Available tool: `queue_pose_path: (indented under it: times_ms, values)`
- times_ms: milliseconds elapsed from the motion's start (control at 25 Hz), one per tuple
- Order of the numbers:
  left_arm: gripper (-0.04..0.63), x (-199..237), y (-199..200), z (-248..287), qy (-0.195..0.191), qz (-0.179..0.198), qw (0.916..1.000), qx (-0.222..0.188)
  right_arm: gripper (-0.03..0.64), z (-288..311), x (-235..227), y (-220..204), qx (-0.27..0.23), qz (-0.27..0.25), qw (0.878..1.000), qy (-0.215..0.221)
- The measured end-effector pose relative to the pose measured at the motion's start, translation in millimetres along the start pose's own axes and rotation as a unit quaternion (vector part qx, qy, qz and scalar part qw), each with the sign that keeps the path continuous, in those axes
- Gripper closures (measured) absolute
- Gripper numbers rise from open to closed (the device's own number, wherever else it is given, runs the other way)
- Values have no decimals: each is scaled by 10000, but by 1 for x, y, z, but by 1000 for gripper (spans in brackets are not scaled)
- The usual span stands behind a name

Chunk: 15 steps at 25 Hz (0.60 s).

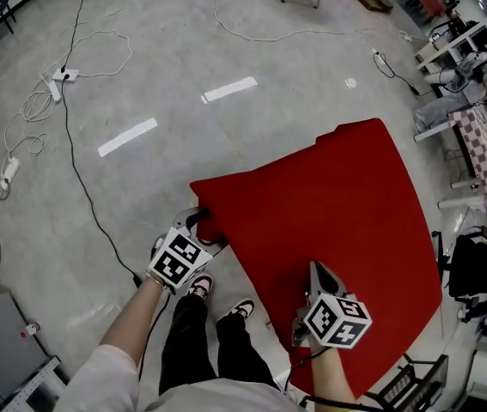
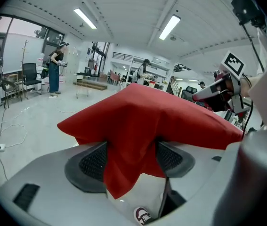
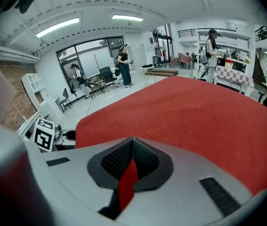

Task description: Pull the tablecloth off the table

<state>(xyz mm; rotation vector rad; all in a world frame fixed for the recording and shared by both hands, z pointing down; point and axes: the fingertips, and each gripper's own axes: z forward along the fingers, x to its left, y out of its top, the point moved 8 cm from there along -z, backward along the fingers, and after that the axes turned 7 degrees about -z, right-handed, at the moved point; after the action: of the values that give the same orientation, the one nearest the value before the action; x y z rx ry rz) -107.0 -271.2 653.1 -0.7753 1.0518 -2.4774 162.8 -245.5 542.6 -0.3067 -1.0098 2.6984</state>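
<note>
The tablecloth [image 1: 337, 204] lies spread before me, to the right of my shoes [image 1: 201, 287]. My left gripper [image 1: 198, 223] is at its near left corner, with a fold between the jaws. My right gripper [image 1: 319, 271] is on its near edge. Cables [image 1: 76, 157] cross the floor [image 1: 166, 67] on the left.

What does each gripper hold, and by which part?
The right gripper pinches the red tablecloth at its near edge. The left gripper stands open around a corner.

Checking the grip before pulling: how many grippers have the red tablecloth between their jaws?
2. The left gripper, jaws apart around a tablecloth corner; the right gripper, shut on its near edge.
</note>
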Motion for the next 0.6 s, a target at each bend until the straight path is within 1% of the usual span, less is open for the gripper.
queue_pose_path:
  times_ms: [80,120,280,360,480,600]
  values:
    - [277,-3,4,3,-93,24,9999,44,592,-1,-1,0,2,24,10000,13]
    - [299,-5,4,5,-143,46,9999,59,592,-1,-2,-1,4,39,10000,14]
    - [429,-19,2,6,-242,281,9992,167,592,-4,-4,-3,-15,84,10000,-11]
    - [476,-22,3,4,-239,341,9989,193,592,-5,-4,-2,-34,93,9999,-18]
    - [558,-21,-2,-2,-272,232,9990,284,592,-4,-3,0,-63,106,9999,-7]
    - [572,-17,-7,-14,-312,-32,9984,461,592,-2,1,1,-92,114,9999,5]
